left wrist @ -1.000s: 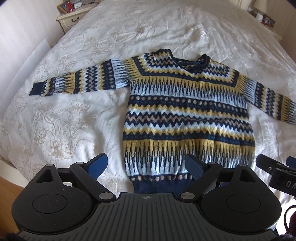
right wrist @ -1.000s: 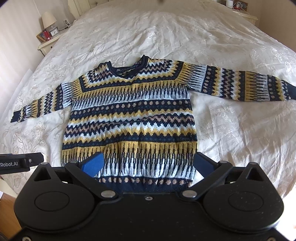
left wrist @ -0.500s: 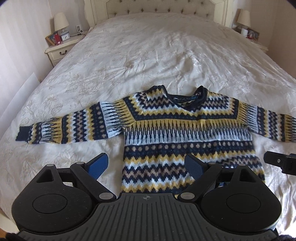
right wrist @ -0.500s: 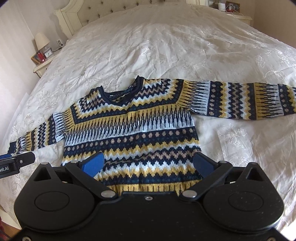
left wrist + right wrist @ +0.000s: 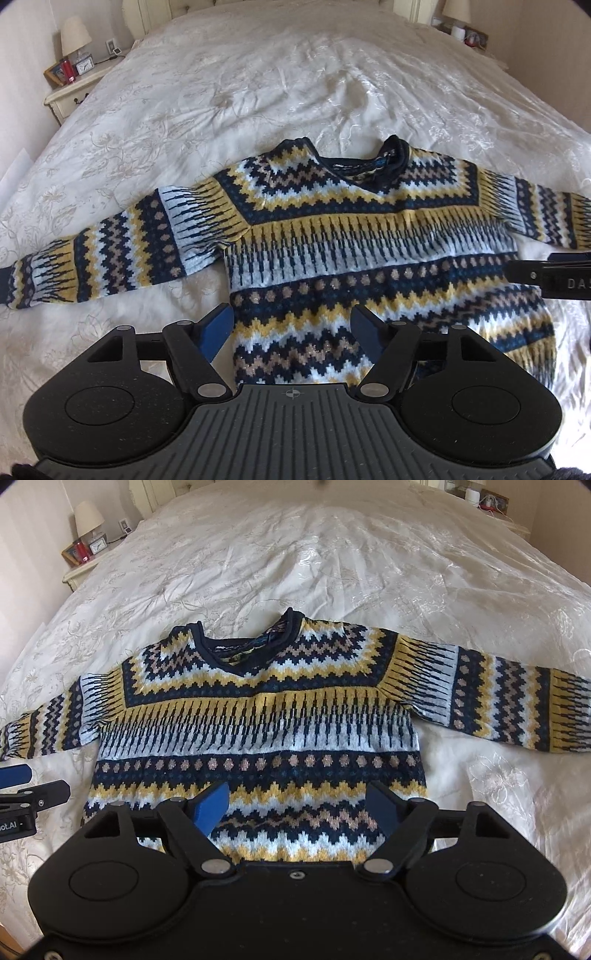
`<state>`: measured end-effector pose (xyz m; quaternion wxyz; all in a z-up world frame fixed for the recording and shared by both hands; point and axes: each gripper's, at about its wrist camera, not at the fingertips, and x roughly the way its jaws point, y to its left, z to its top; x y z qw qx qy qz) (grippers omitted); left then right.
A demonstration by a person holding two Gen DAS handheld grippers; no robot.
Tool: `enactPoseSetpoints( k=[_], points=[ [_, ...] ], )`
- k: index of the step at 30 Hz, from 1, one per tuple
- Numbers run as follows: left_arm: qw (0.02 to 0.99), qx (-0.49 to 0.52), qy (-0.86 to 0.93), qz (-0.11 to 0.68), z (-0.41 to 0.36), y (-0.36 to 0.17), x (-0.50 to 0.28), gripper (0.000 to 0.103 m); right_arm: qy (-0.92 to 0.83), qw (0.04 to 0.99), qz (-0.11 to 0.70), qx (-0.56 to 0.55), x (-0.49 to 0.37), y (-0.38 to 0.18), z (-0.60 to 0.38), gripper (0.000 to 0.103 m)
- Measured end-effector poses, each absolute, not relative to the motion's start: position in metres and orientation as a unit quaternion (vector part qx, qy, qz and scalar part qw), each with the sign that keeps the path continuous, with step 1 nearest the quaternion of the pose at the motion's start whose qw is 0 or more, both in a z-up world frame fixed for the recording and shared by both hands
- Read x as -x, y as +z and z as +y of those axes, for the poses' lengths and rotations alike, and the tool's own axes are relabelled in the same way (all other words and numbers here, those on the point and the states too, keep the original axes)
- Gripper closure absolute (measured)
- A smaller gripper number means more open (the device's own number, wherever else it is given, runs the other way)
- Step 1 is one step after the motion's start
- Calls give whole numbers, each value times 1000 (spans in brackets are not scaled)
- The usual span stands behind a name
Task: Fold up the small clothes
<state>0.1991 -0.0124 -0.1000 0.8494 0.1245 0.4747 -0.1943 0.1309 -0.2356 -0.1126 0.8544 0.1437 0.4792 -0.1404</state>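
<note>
Since the navy, yellow and pale-blue zigzag-patterned knitted sweater [image 5: 369, 236] lies fully spread, front up, on the cream embroidered quilted bedspread [image 5: 295, 81], no fold looks to have been made yet. Its 2 sleeves stretch out sideways, the navy-trimmed neckline [image 5: 243, 646] points toward the headboard, and the hem end sits nearest the cameras, hidden beneath the tool bodies.

With its 2 blue-padded fingers spread wide and nothing between them, the left gripper [image 5: 291, 332] hovers over the sweater's lower left edge, one pad above bare bedspread and the other above the knit. Equally released and empty, the right gripper [image 5: 301, 806] hangs over the lower middle of the body. Whether either touches the fabric cannot be told from these views.

As a judgement, the task stands at its very start: the garment is laid out flat and ready, while both sleeves have yet to be brought in and the body folded over. A white bedside table [image 5: 70, 94] with a lamp stands well apart at the far left.
</note>
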Motion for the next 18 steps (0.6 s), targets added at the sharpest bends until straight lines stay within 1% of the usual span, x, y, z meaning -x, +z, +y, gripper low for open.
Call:
enactPoseSetpoints(
  k=[4,7,13,18],
  points=[
    [848,-121,-172,487,-15,-108,-207,34,-121,862,475,-129,-161,-119,-252,25],
    [847,-109,-152,497,-15,-114,-212,34,-106,870,471,-99,-190,-124,-268,27],
    [846,-69,-92,521,-17,-120,-218,34,-53,879,472,-48,-257,-139,-289,27],
    [842,-39,-50,536,-20,-127,-219,34,-10,874,485,13,-311,-166,-305,27]
  ],
)
